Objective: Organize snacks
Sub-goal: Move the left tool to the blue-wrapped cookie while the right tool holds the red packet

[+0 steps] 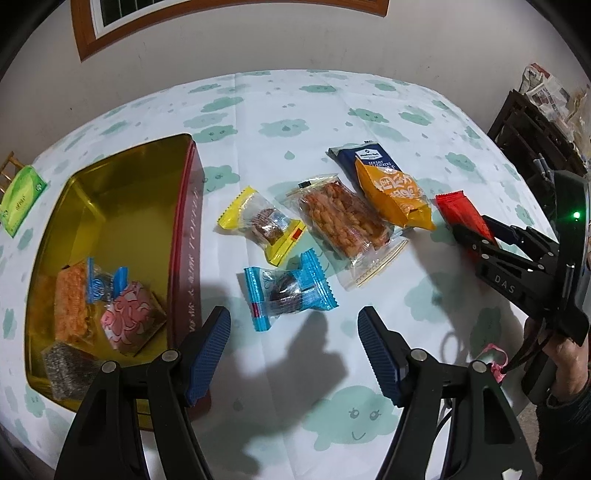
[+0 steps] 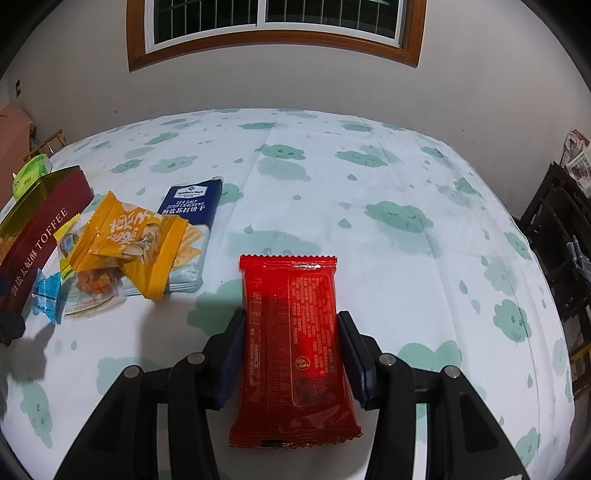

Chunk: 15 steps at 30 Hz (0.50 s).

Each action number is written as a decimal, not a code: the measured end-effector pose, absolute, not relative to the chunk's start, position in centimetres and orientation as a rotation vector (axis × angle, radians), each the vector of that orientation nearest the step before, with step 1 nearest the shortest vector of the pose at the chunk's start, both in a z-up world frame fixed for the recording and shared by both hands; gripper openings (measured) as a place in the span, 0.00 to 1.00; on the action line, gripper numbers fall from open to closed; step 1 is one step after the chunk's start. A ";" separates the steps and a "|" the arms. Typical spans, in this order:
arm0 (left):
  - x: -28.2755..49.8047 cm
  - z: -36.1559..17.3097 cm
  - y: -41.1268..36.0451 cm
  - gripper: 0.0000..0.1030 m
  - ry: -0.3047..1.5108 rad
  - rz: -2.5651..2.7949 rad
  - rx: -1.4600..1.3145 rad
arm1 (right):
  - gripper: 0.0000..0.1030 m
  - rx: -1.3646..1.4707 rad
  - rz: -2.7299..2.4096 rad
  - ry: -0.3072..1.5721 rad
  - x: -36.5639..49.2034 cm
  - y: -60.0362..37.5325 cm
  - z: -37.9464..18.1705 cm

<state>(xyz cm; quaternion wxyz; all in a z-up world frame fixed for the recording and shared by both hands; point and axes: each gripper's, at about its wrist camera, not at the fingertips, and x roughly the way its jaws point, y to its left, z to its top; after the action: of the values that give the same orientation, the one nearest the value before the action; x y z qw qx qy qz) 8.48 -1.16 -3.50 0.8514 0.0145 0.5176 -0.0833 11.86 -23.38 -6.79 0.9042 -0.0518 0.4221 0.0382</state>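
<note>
Right wrist view: right gripper (image 2: 291,354) clamps red packet (image 2: 291,332).
Left gripper (image 1: 293,328): wide, empty, near blue candy (image 1: 288,291).

In the right wrist view, the toffee tin (image 2: 40,236) is cut off by the left picture edge; its interior is not visible. The yellow-wrapped sweet (image 2: 66,236) and the clear-wrapped rice cracker (image 2: 94,286) are largely covered by the orange packet (image 2: 125,240), which also hides part of the blue cracker pack (image 2: 190,229). The fine print on the red packet (image 2: 295,332) is too small to read. In the left wrist view, the right gripper (image 1: 476,236) covers the near end of that red packet. The window (image 1: 221,18) is cropped by the top edge. Items on the dark shelf (image 1: 535,122) are indistinct.
</note>
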 end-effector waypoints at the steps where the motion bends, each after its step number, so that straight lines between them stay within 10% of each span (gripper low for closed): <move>1: 8.6 -3.6 -1.2 0.66 1.091 -0.175 0.028 | 0.48 -0.104 0.080 0.873 11.9 -23.4 -6.8; 15: 10.6 -5.4 -2.3 0.61 1.127 -0.151 0.053 | 0.49 -0.081 0.091 0.878 11.9 -23.6 -6.9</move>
<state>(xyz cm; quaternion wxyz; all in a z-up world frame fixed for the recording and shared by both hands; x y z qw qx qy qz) 10.56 -2.33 -5.42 0.8424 0.0251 0.5335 -0.0716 11.95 -23.59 -6.86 0.9033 -0.0393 0.4249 0.0440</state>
